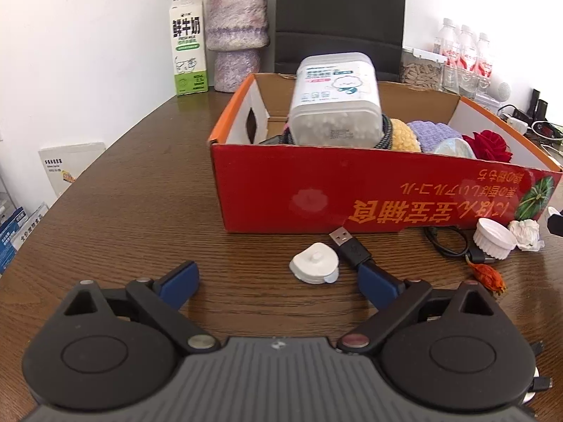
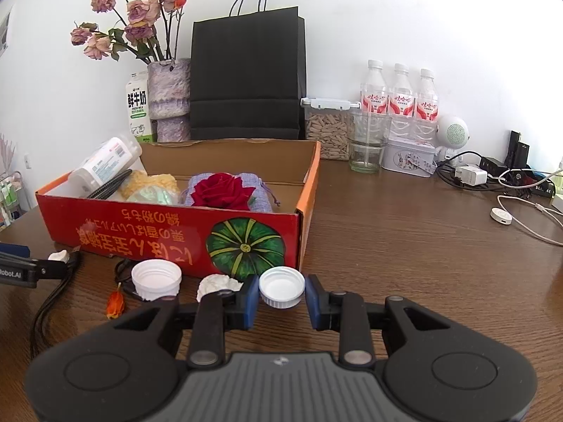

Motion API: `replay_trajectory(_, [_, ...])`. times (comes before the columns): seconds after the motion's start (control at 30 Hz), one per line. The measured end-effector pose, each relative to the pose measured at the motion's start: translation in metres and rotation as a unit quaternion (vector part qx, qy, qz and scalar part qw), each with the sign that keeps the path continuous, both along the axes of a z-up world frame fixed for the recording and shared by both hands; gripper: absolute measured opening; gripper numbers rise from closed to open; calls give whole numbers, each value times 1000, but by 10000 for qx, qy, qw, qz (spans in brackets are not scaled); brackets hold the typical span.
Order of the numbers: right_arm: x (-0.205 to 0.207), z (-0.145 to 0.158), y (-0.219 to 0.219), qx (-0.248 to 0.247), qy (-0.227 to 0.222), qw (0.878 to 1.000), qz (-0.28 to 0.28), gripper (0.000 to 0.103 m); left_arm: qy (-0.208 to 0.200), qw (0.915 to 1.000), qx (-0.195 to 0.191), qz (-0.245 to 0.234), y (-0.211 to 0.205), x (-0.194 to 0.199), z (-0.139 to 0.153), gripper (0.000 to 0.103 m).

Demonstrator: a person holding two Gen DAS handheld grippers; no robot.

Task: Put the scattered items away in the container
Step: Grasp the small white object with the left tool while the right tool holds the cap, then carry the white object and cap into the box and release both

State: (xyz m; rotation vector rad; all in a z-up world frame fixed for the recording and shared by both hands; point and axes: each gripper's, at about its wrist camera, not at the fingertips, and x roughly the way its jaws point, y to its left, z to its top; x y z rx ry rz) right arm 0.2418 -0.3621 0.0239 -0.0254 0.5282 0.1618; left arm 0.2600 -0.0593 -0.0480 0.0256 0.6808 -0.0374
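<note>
From the left wrist, the left gripper point(image 1: 278, 279) is seen spread wide with nothing gripped; a white clip point(image 1: 314, 268) lies between its fingers, a USB plug point(image 1: 350, 248) at one o'clock, the red box point(image 1: 369, 193) at twelve. From the right wrist, the right gripper point(image 2: 281, 297) is seen clamped on a white cap point(image 2: 281, 287); the box point(image 2: 176, 235) sits at eleven o'clock, a second cap point(image 2: 156, 279) at ten.

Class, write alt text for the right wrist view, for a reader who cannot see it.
The right gripper holds a white bottle cap between its blue pads, just in front of a red cardboard box on a wooden table. Another white cap, crumpled tissue and a dried orange flower lie nearby.
</note>
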Motion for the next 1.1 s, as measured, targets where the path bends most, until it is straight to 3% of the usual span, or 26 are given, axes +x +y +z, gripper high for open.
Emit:
replay_trajectory(0.07, [0,0,0,-1,-2,10000,-4,27,-49,10000,-20,-52,-2,-1,1,87])
replay_trajectory(0.17, [0,0,0,-2,-2,10000,0,27,-140,9999,-23,-76,-4,-3,3,64])
replay_trajectory(0.33, [-1,0,0,-9,-5,10000,4,27,-180,9993,-305,-71,3,-2,3,64])
replay_trajectory(0.43, [-1,0,0,-22,-2,10000,12,27,-169,9997,-149,-99,-1,-1,4,60])
replay_trajectory(0.5, [-2,1,0,-26,-10,10000,15,27,-194,9997,-44,-145,-5,-2,4,40])
replay_trajectory(0.57, [-2,1,0,-39,-18,10000,14,27,-222,9994,-38,-246,-7,-2,4,29])
replay_trajectory(0.9, [-6,3,1,-121,-150,9998,-61,27,-295,9986,-368,-224,0,-5,5,29])
replay_trajectory(1.1, [-14,6,4,-158,-455,9988,-128,27,-744,9962,-448,43,7,-19,11,29])
